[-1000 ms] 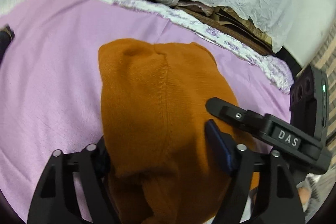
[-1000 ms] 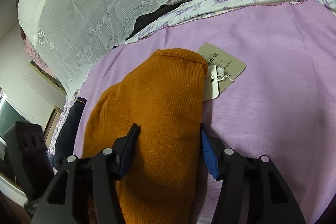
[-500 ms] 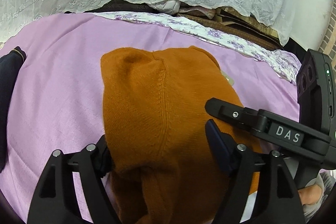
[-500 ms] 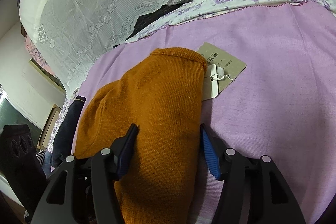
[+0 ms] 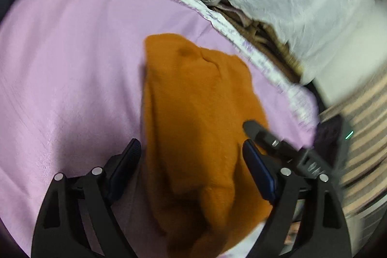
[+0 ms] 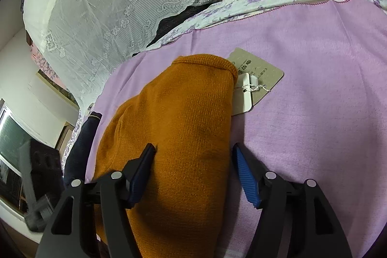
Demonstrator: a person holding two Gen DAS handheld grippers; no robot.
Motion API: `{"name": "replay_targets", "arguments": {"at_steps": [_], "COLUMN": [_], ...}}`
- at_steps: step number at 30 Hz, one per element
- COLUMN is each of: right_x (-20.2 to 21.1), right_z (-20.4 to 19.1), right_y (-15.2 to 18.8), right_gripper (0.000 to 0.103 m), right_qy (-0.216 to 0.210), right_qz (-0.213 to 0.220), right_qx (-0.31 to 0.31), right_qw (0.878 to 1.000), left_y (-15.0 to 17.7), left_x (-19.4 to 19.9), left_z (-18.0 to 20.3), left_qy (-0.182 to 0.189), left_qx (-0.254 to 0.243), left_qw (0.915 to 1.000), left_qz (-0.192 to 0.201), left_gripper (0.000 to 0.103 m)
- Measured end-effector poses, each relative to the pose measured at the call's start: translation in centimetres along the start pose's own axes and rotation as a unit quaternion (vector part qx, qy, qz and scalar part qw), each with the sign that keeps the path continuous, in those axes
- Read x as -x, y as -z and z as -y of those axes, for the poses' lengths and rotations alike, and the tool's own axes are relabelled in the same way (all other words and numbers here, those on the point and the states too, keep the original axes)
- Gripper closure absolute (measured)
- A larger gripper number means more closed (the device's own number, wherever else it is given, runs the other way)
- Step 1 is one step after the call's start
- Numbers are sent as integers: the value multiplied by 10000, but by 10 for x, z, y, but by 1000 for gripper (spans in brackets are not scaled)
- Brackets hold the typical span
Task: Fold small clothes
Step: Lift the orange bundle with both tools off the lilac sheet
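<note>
Orange knit garment (image 6: 183,137) lies folded on the lilac bed cover (image 6: 314,113), its paper tags (image 6: 254,79) poking out beside its far hem. Left tool (image 5: 191,156) and right tool (image 6: 193,156) straddle the garment, jaws opening and pads clear, probably releasing it after a fold.

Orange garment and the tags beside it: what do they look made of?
Orange garment: a soft knit, likely wool or acrylic; matte, with a fine stitch grid and a rolled hem. Tags: the larger looks like matte beige printed card; the small white one looks smoother, card or plastic, tied with pale string.
</note>
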State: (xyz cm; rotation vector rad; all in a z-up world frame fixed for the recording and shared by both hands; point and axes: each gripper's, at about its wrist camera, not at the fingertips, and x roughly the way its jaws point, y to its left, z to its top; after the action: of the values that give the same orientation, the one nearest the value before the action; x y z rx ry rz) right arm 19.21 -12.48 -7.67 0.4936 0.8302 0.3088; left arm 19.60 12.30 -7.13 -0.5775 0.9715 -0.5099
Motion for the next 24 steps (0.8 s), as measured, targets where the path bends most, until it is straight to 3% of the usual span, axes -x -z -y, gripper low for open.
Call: {"name": "replay_targets", "arguments": {"at_steps": [2,5,6,7,16,18,24], "right_x": [0,-1,-2,-2,-1,0,-8], "right_z": [0,-1,-2,-3,-11,-13,-8], "right_y": [0,0,-1,0,1,2,0], "right_gripper": [36,35,35,35,44,45,37], "right_qy": [0,34,64,82,240,275,135], "right_qz": [0,4,7,8,28,56,-55], "right_qx": [-5,-10,11,29,287,337,182], "right_qw": [10000,10000,10000,10000,9993,9990,9997], "left_y": [-2,1,3,5,5,5,1], "left_x": [2,-4,-8,-12,-19,-20,-28], "left_z": [-9,-3,4,9,20,23,14], "left_qy": [282,248,192,164,-9,-62,-6], "left_qx": [246,106,-35,-170,-486,-547,-332], "left_qw": [9993,9996,9997,9996,9988,9985,9993], "left_qz": [-27,-87,-114,-181,-70,-43,-152], "left_gripper": [20,21,28,42,57,58,45]}}
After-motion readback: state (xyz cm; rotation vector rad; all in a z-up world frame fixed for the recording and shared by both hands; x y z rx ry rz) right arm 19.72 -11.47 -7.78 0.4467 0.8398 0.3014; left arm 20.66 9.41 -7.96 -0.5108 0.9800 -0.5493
